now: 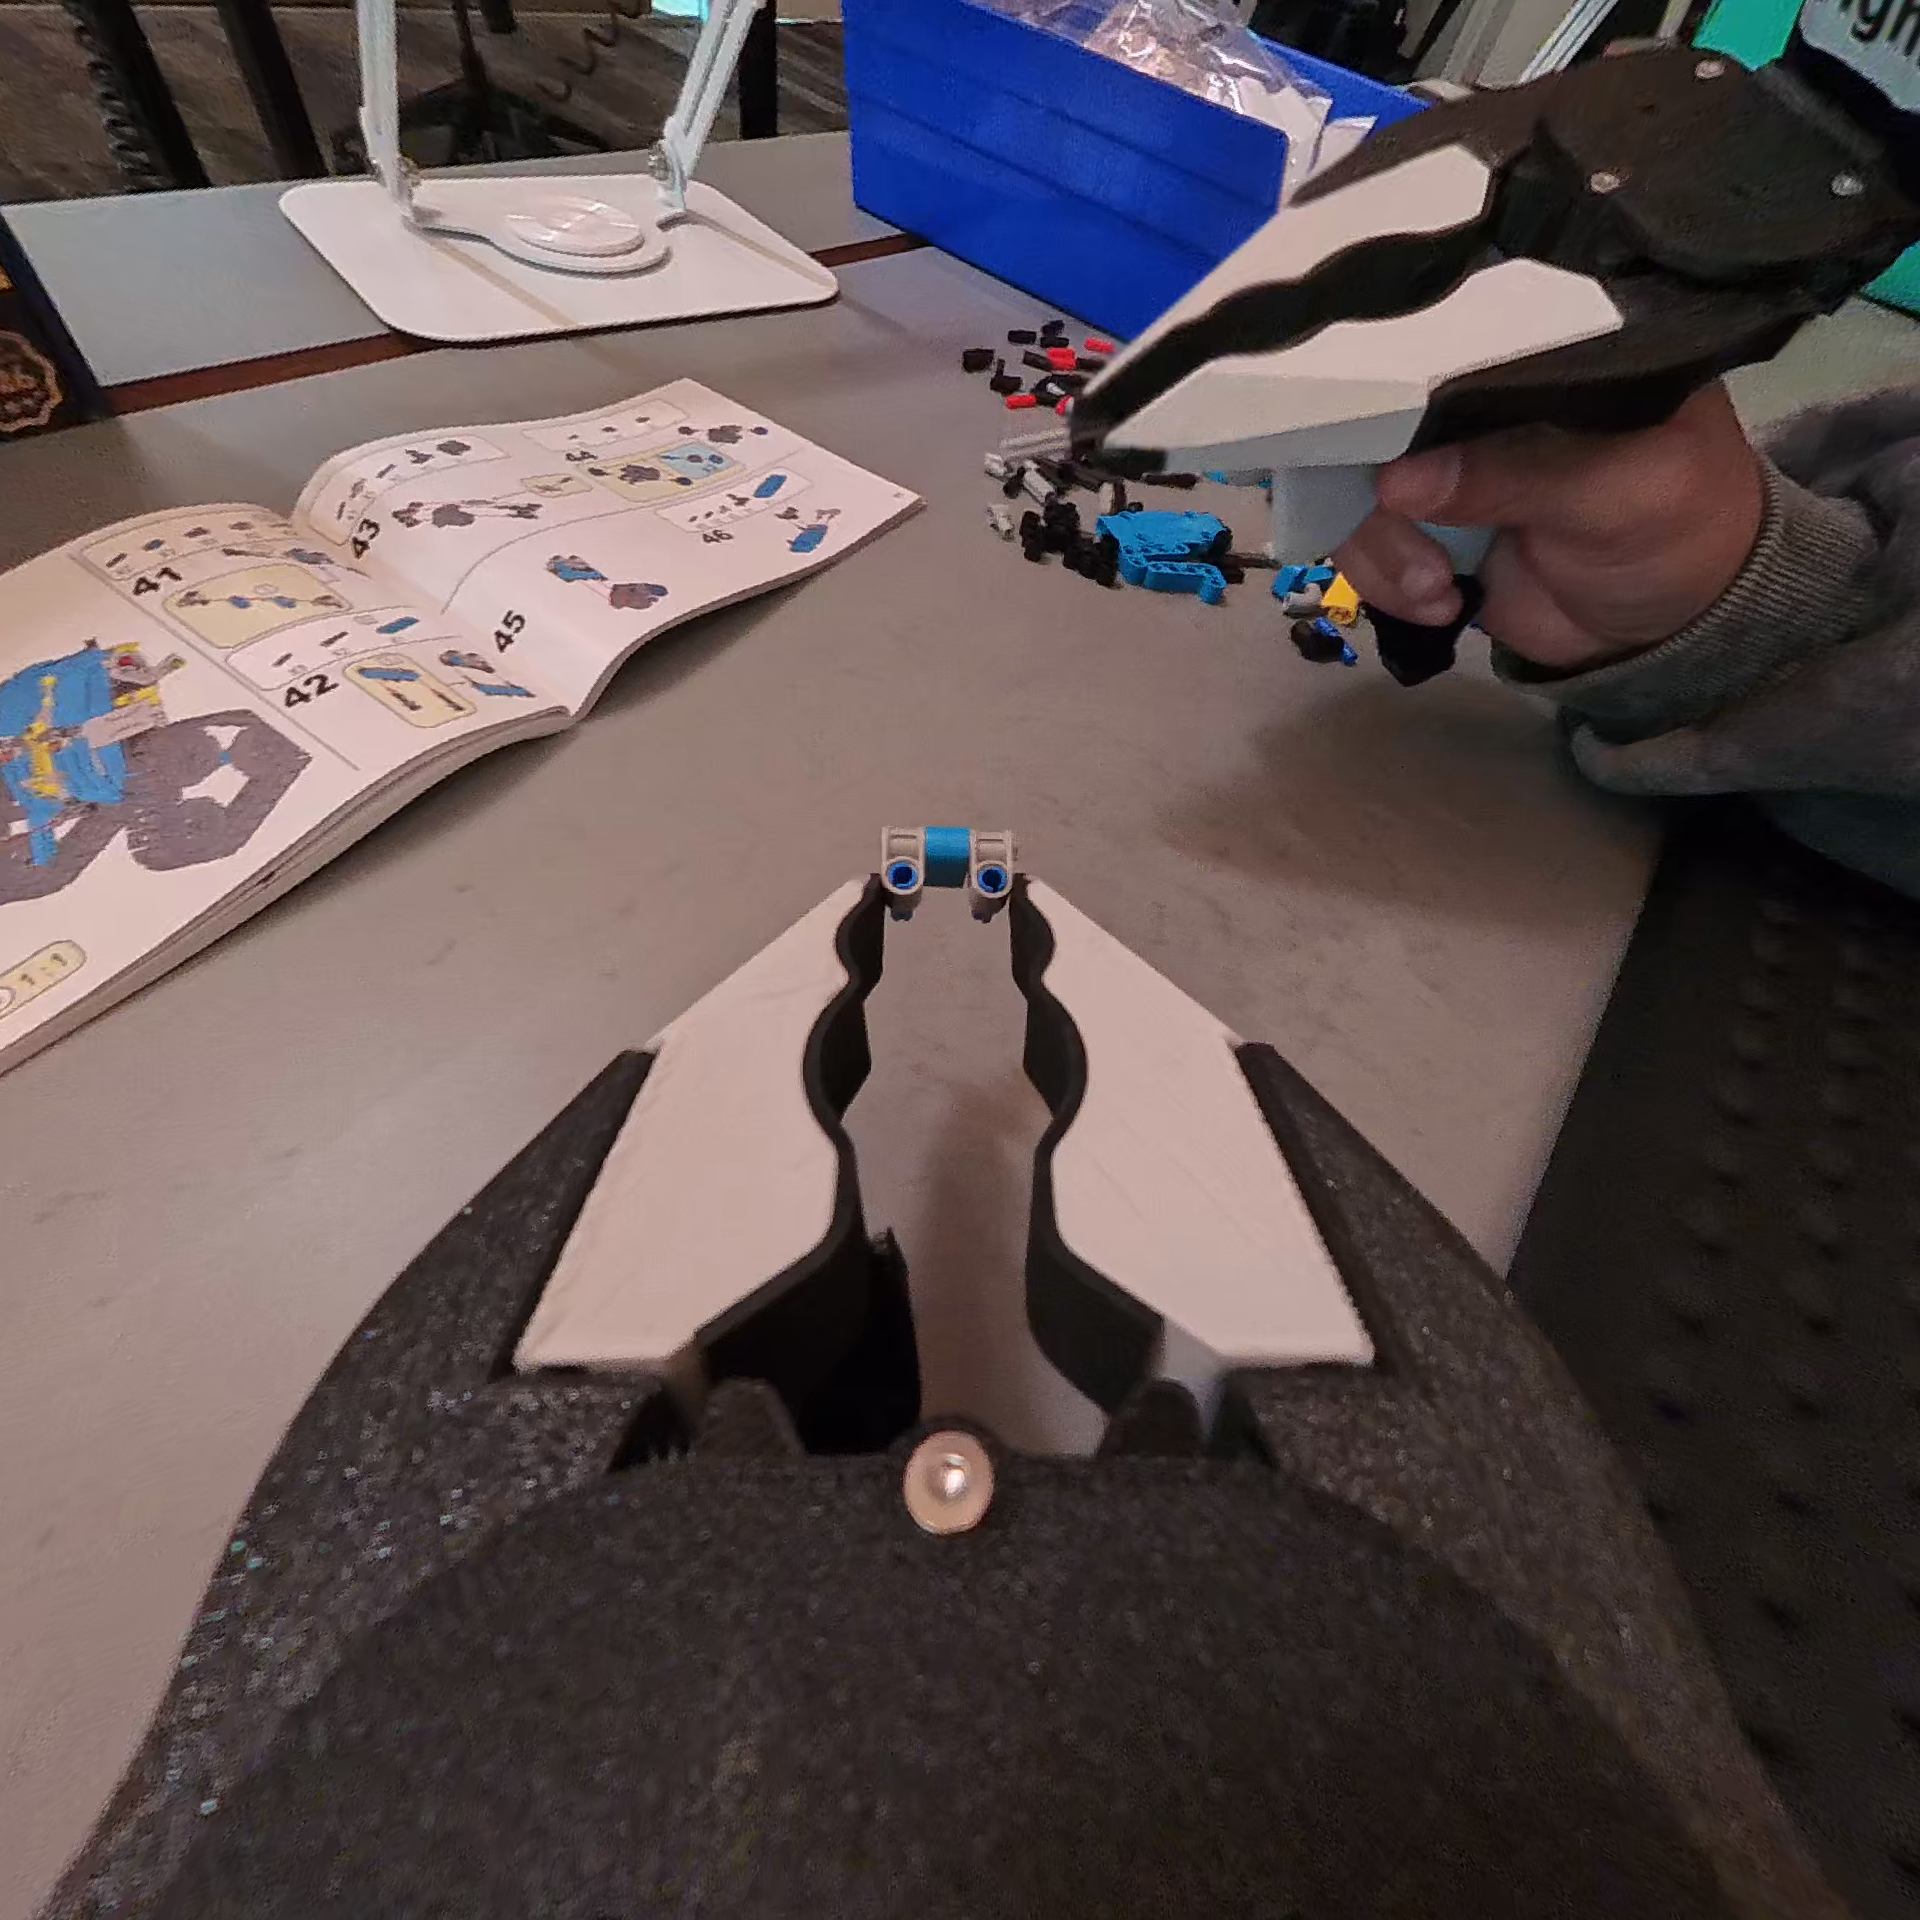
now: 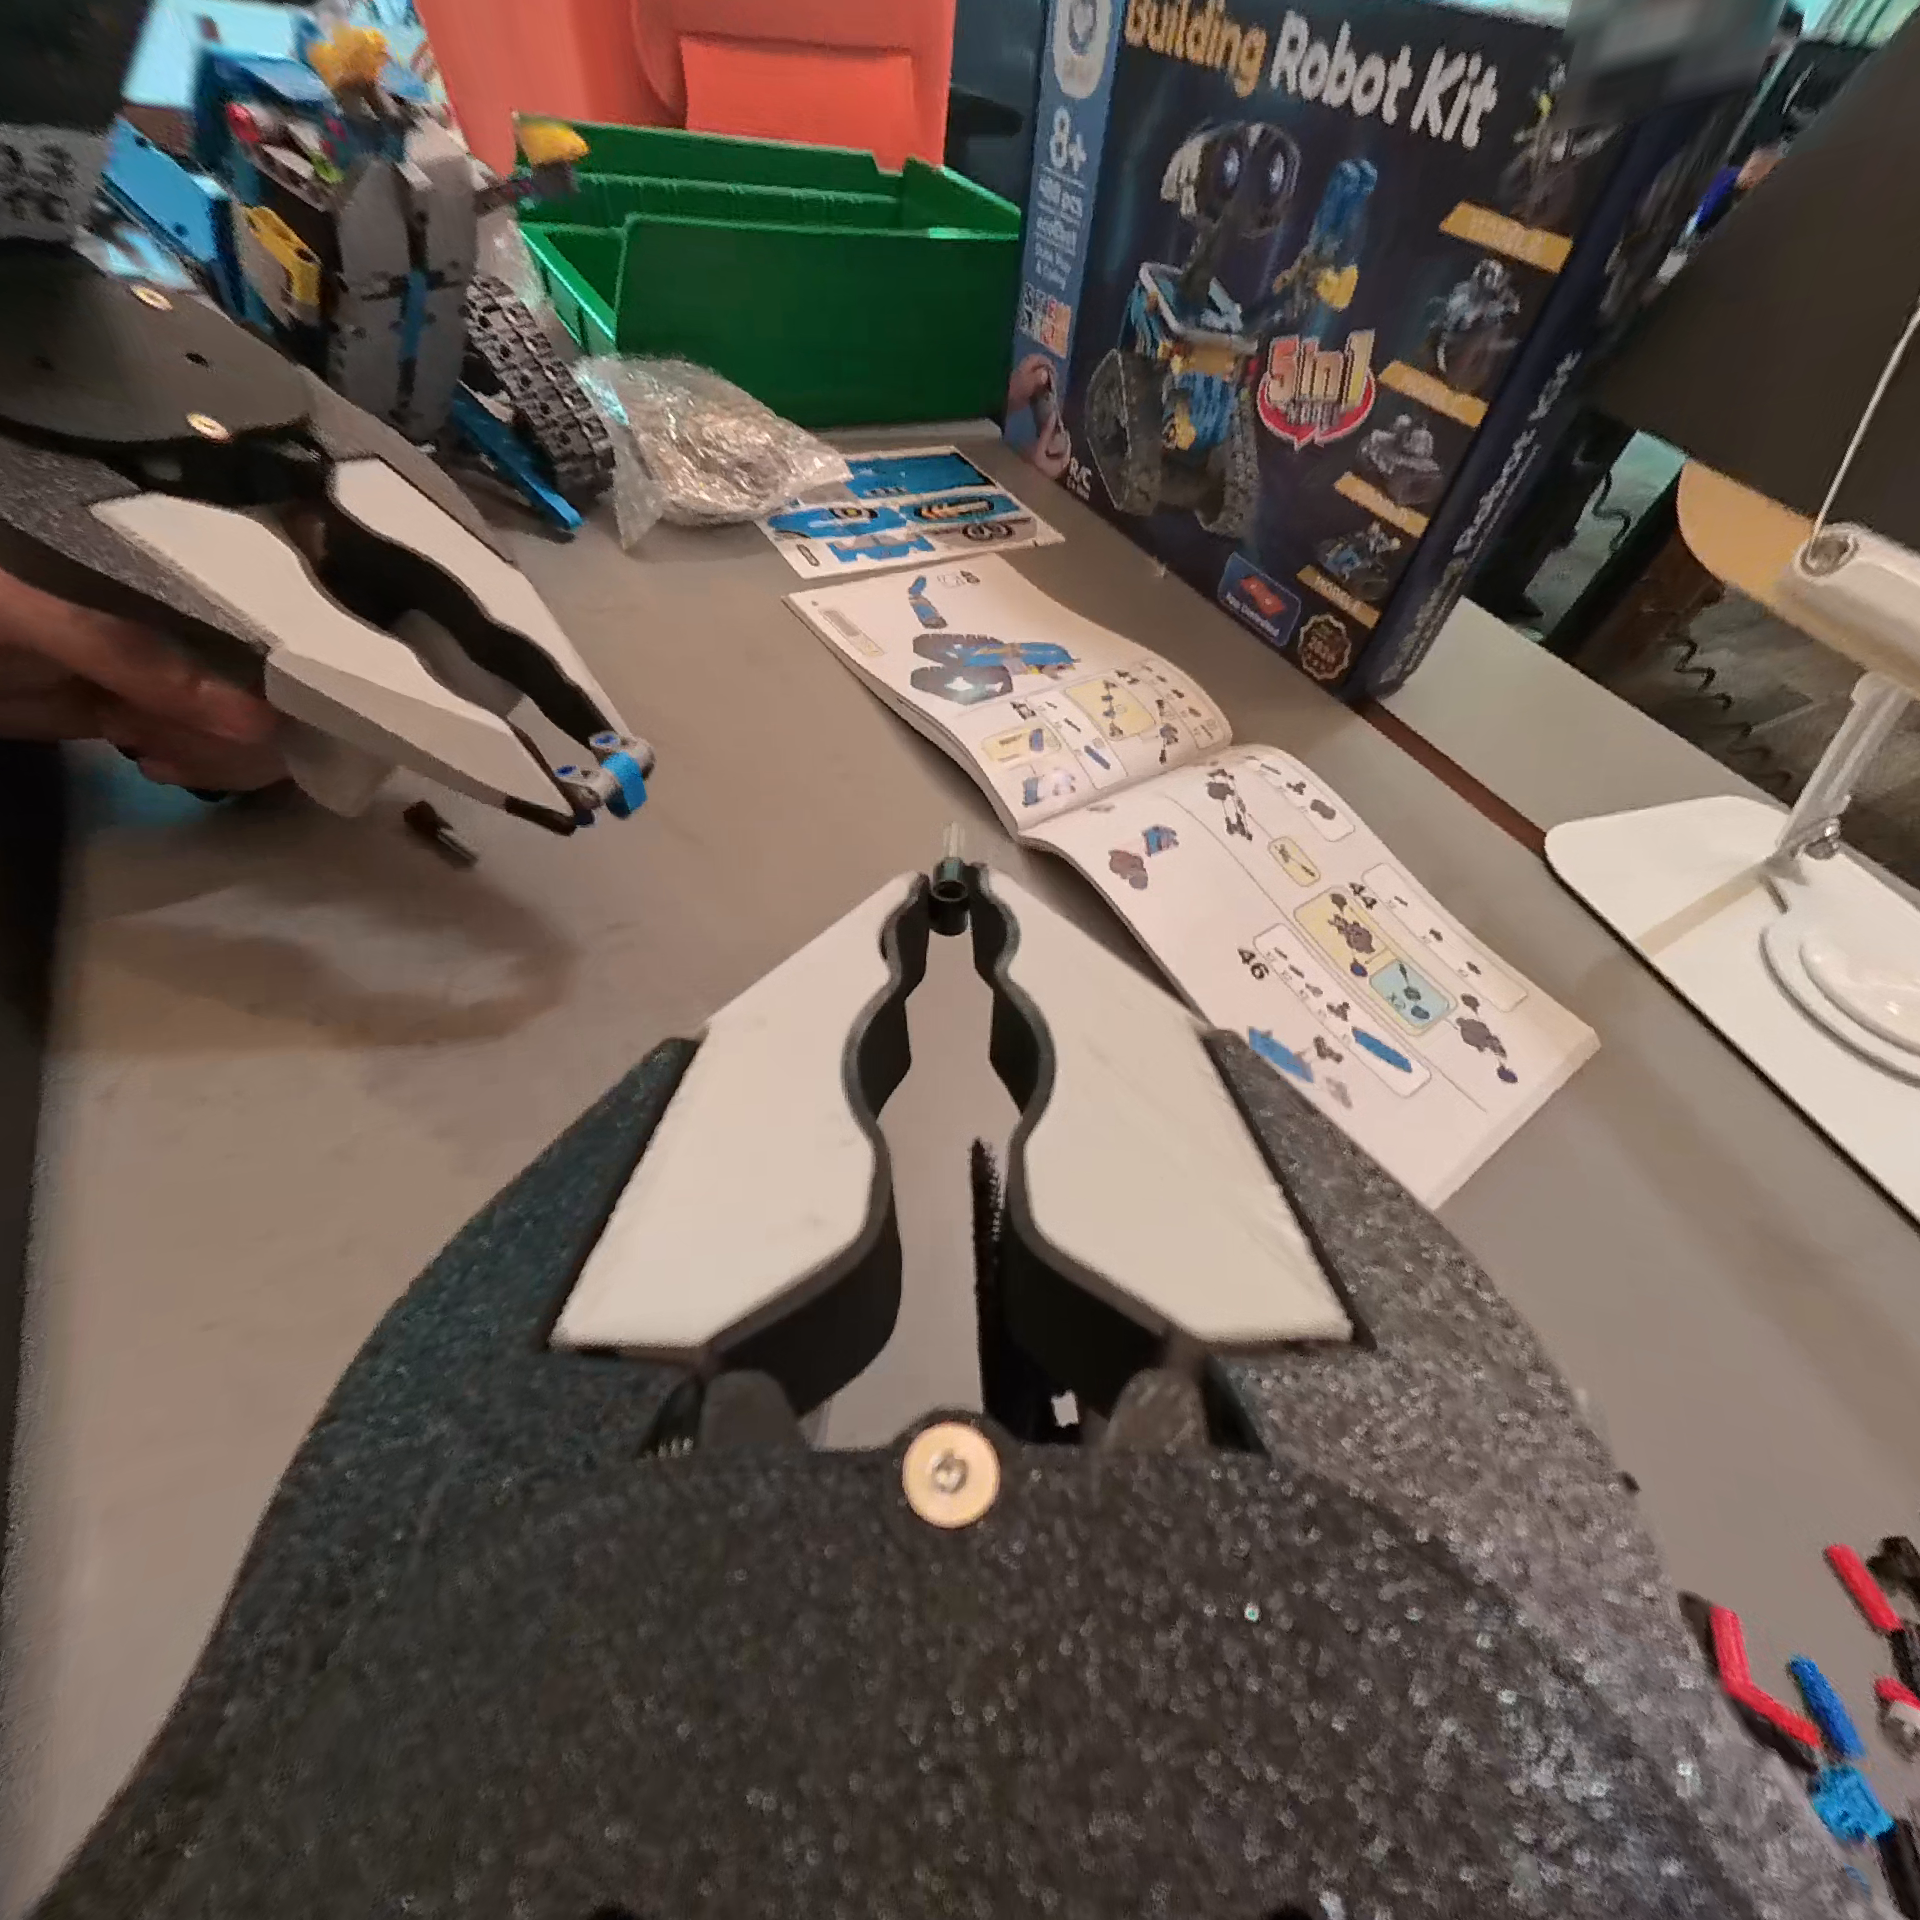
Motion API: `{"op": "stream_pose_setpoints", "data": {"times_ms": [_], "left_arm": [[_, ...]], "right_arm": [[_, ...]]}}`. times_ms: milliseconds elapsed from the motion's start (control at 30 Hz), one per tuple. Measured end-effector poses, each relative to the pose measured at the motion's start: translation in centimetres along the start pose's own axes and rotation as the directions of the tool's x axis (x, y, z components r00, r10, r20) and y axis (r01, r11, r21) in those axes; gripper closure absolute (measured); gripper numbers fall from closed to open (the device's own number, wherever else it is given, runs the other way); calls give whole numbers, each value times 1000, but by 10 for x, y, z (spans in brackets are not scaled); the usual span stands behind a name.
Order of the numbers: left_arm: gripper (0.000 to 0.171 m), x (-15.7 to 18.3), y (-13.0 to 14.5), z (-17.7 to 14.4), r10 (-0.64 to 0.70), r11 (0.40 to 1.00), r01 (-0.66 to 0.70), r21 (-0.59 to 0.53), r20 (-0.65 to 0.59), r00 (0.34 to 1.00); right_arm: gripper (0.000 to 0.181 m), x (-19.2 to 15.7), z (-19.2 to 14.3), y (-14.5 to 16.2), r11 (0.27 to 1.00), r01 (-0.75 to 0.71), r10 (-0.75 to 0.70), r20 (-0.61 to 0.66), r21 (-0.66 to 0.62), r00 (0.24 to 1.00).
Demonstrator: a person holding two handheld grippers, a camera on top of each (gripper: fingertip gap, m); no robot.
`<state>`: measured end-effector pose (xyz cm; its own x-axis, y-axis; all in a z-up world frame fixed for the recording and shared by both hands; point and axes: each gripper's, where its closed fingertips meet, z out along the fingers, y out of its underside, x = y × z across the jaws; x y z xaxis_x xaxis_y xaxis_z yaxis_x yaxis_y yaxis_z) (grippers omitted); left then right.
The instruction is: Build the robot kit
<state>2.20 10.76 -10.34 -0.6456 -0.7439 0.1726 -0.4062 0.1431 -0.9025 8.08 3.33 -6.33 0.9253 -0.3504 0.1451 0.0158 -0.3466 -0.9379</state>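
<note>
With left gripper [image 1: 948, 902] pinching grey-and-blue connector piece [image 1: 948, 858] and right gripper [image 2: 951, 902] pinching small black pin [image 2: 949, 894] only at tips, could twist loose and drop.

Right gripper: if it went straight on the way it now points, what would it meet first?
Most likely the open instruction booklet lying on the grey table. The right gripper, shut on a small black connector piece, aims just past the booklet's near left edge, so it might instead meet bare table; depth is unclear.

The right gripper [image 2: 948, 902] pinches a small black piece [image 2: 948, 896], perhaps a pin, above the open booklet [image 2: 1195, 862].
</note>
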Motion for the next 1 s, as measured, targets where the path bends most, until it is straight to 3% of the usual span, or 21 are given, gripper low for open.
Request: {"op": "stream_pose_setpoints", "data": {"times_ms": [133, 700, 933, 1000], "left_arm": [[148, -4, 0, -2, -25, 1000, 25, 5, 5, 1000], [148, -2, -4, -7, -13, 999, 13, 30, 0, 1000], [148, 13, -13, -12, -29, 996, 38, 85, -101, 994], [148, 22, -13, -12, -19, 996, 32, 86, -150, 988]], "right_arm": [[174, 6, 4, 11, 998, -27, 27, -8, -47, 1000], [174, 7, 1, 3, 999, -38, 38, -6, -10, 999], [174, -9, 3, 1, 1000, 9, -9, 56, 1, 998], [174, -23, 6, 6, 999, 37, -33, 130, -25, 991]]}}
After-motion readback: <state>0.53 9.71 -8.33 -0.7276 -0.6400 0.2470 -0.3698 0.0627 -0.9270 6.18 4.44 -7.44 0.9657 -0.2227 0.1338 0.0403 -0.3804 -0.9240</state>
